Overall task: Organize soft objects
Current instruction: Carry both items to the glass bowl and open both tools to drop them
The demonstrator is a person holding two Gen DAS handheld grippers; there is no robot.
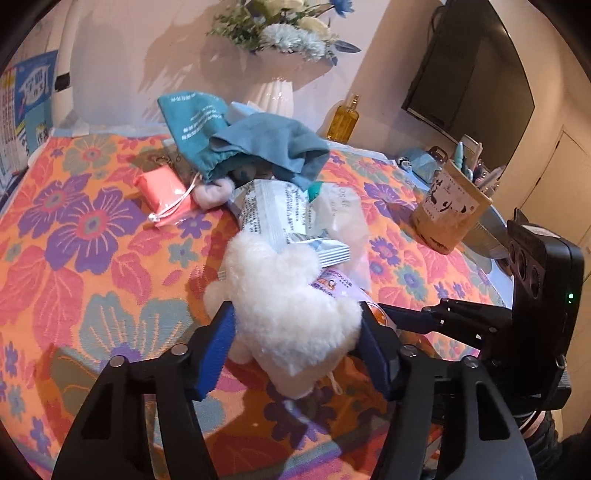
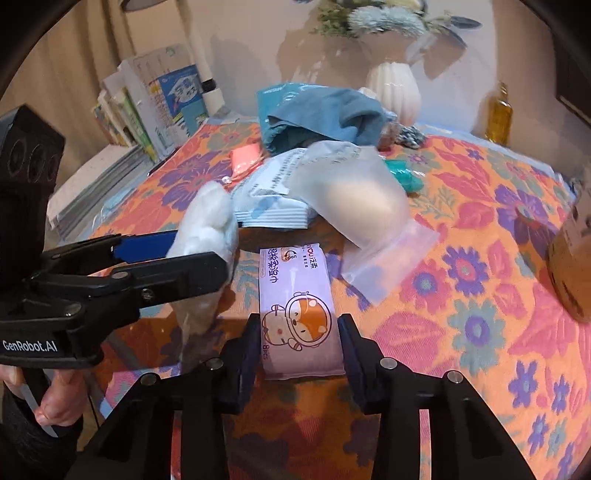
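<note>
Bouquet (image 2: 384,16) cut off at the top edge (brown holder (image 2: 572,254) at the right edge too)

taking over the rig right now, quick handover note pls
Left gripper: fingers closed on the white plush toy.
Right gripper: fingers closed on the purple wipes pack, which looks to be resting on the floral cloth.
Unsorted, mid-table: teal drawstring bag, blue cloth, pink pouch, striped packet, clear zip bag.
Done: nothing visibly sorted.
Left: place both held items, then work through the pile.
</note>
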